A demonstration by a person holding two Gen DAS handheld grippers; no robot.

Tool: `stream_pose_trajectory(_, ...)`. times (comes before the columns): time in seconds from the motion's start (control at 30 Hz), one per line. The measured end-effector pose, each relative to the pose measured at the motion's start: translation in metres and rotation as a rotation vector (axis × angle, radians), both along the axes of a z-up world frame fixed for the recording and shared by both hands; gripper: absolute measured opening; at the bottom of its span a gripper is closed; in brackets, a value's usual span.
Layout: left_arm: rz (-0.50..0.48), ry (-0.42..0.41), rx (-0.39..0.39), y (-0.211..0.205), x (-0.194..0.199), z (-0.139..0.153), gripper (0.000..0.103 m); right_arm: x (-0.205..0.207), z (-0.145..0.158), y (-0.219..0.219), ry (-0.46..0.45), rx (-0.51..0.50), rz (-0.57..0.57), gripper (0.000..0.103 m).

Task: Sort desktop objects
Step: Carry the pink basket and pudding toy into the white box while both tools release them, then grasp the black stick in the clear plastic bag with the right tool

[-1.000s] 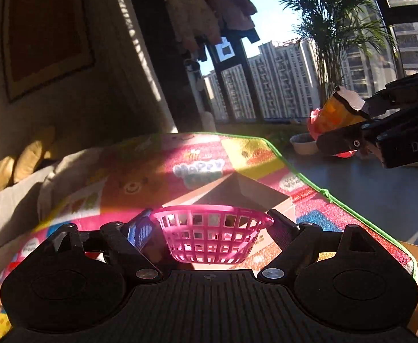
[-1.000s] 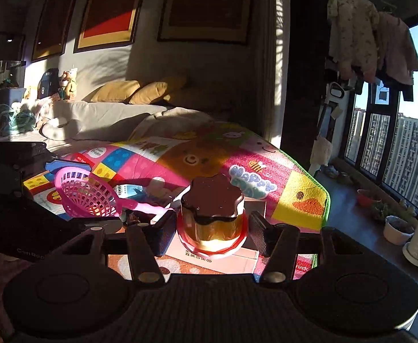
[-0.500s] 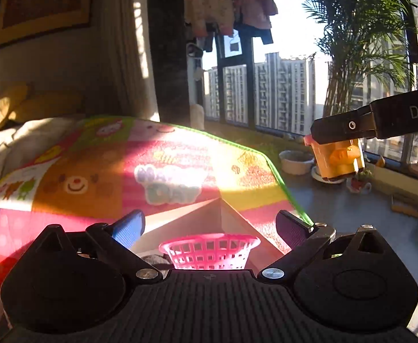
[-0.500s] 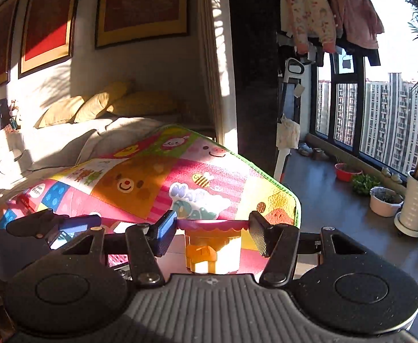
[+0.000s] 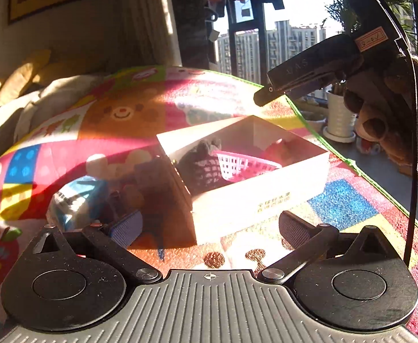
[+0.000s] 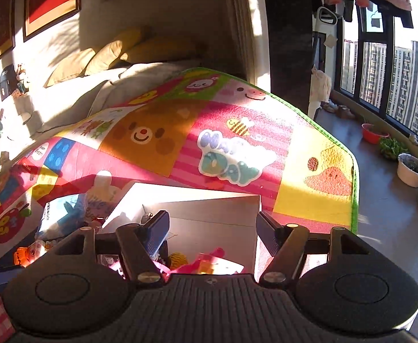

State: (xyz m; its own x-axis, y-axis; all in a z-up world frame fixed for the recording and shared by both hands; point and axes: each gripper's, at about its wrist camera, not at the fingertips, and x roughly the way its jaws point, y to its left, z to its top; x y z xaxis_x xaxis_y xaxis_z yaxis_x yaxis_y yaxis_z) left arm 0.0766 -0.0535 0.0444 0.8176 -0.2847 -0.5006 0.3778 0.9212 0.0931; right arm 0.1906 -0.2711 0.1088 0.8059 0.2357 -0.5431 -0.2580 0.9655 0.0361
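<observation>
- the left gripper [image 5: 209,225] has just been opening and its jaws now stand spread wide, with nothing between them; only the patterned play mat [image 5: 151,114] and the near corner of the white box [image 5: 254,200] show through the gap.
- the pink basket [image 5: 246,167] lies inside the white box, at 12 o'clock from the left gripper, tilted against a dark netted thing [image 5: 200,163] at its 9 o'clock side.
- a red-orange item [image 5: 280,150] sits in the box at about 2 o'clock from the basket; the glare makes it hard to say what it is.
- the right gripper [image 6: 212,231] has also just been opening; its jaws stand apart and pinch nothing, hovering over the open box [image 6: 209,208].
- under it, at 6 o'clock between the fingers, pink and yellow toy parts [image 6: 206,263] lie in the box, clear of the pads.
- in the left view the right gripper [image 5: 262,98] enters from 2 o'clock above the box, held by a hand [image 5: 380,120].
- a blue-and-white packet [image 5: 74,197] lies on the mat at 9 o'clock from the box, just beside it.
- an orange toy [image 6: 27,253] sits on the mat at 9 o'clock in the right view.
</observation>
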Motion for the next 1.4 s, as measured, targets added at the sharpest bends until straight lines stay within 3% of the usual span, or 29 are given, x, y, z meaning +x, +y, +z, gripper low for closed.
stream_pose_trajectory(0.07, 0.016, 0.023, 0.015, 0.011, -0.004, -0.006, 0.103, -0.009, -0.002, 0.007, 0.004, -0.033, 0.024, 0.066)
stream_pose_trajectory(0.17, 0.081, 0.048, 0.045, 0.032, -0.008, -0.02, 0.103, -0.019, 0.001, 0.018, 0.017, -0.046, 0.041, 0.054)
stream_pose_trajectory(0.23, 0.172, 0.05, 0.06, 0.05, -0.008, -0.028, 0.103, -0.023, 0.006, 0.033, 0.025, -0.042, 0.07, 0.048)
stream_pose_trajectory(0.3, 0.248, 0.049, 0.035, 0.068, -0.006, -0.029, 0.103, -0.026, 0.009, 0.055, 0.044, -0.042, 0.124, 0.043)
stream_pose_trajectory(0.5, 0.404, 0.035, -0.104, 0.12, -0.007, -0.028, 0.103, -0.005, -0.003, 0.154, 0.159, -0.073, 0.299, 0.043)
stream_pose_trajectory(0.63, 0.395, 0.062, -0.18, 0.136, -0.005, -0.028, 0.103, 0.038, -0.027, 0.203, 0.331, -0.052, 0.266, 0.043)
stream_pose_trajectory(0.83, 0.327, 0.073, -0.179, 0.131, -0.006, -0.034, 0.103, 0.075, -0.07, 0.247, 0.365, -0.216, 0.161, 0.043)
stream_pose_trajectory(0.87, 0.324, 0.07, -0.183, 0.131, -0.007, -0.034, 0.103, 0.076, -0.074, 0.248, 0.386, -0.22, 0.165, 0.036)
stream_pose_trajectory(0.9, 0.323, 0.07, -0.187, 0.131, -0.008, -0.034, 0.103, 0.075, -0.077, 0.248, 0.412, -0.209, 0.186, 0.022)
stream_pose_trajectory(1.03, 0.331, 0.068, -0.187, 0.13, -0.009, -0.034, 0.103, 0.039, -0.056, 0.231, 0.356, -0.173, 0.254, 0.019)
stream_pose_trajectory(1.2, 0.316, 0.056, -0.156, 0.123, -0.011, -0.034, 0.103, -0.034, -0.02, 0.167, 0.316, -0.036, 0.328, 0.019)
stream_pose_trajectory(1.3, 0.324, 0.049, -0.132, 0.12, -0.01, -0.032, 0.103, -0.084, -0.018, 0.122, 0.285, 0.008, 0.335, 0.019)
stream_pose_trajectory(1.4, 0.324, 0.041, -0.109, 0.116, -0.006, -0.029, 0.103, -0.122, -0.033, 0.088, 0.238, -0.016, 0.294, 0.019)
